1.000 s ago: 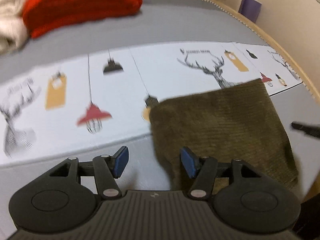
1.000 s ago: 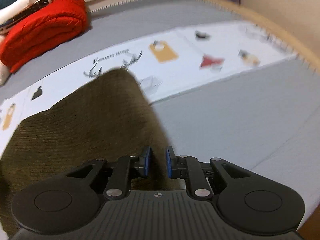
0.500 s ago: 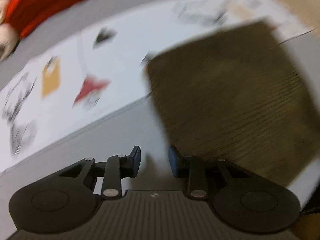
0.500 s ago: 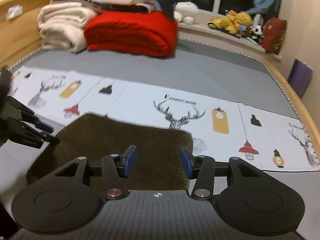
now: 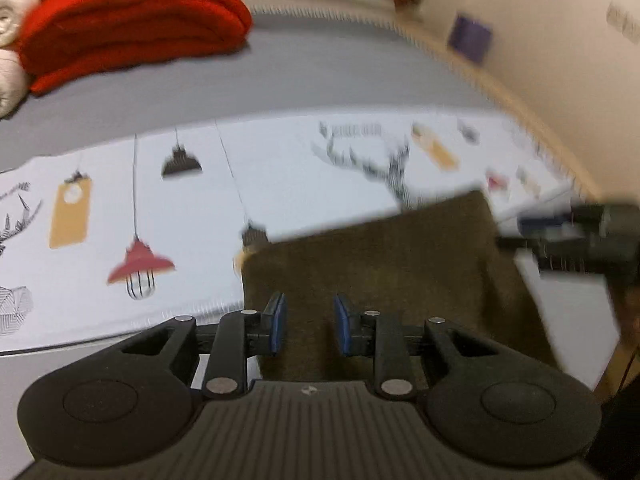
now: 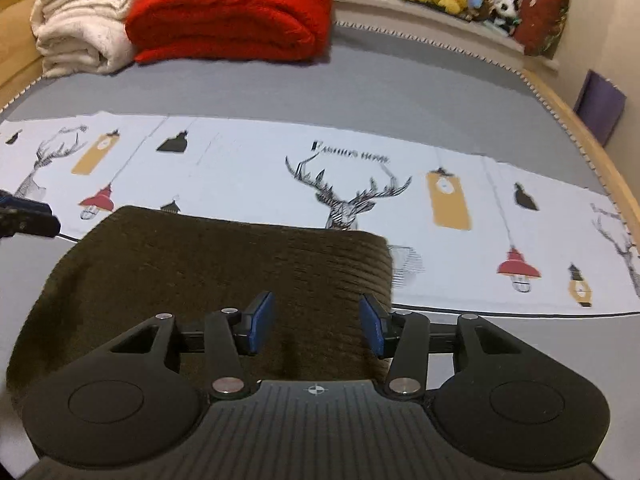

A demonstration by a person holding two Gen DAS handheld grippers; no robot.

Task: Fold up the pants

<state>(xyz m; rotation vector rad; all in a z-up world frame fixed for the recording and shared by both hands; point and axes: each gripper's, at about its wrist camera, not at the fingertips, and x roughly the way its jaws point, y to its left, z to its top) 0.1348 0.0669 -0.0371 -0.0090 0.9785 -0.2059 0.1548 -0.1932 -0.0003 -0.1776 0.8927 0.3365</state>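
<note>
Left wrist view: left gripper (image 5: 307, 324), jaws narrowly apart and empty after closing in, poised over the near-left corner of the olive pants (image 5: 384, 280), folded into a compact block on the grey bed (image 5: 320, 88) beside the printed cloth (image 5: 200, 200). Right wrist view: right gripper (image 6: 316, 322), jaws parted after opening, nothing clamped, above the pants (image 6: 224, 264). Step judged: fold released, nearly complete; next calls for smoothing or squaring edges.

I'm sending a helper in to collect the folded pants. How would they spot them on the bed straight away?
Look at the grey bed and find the pale printed cloth with deer and lanterns laid across it. The pants lie folded on its near edge, a dark olive ribbed rectangle. The red blanket and cream blanket are stacked far behind.
</note>
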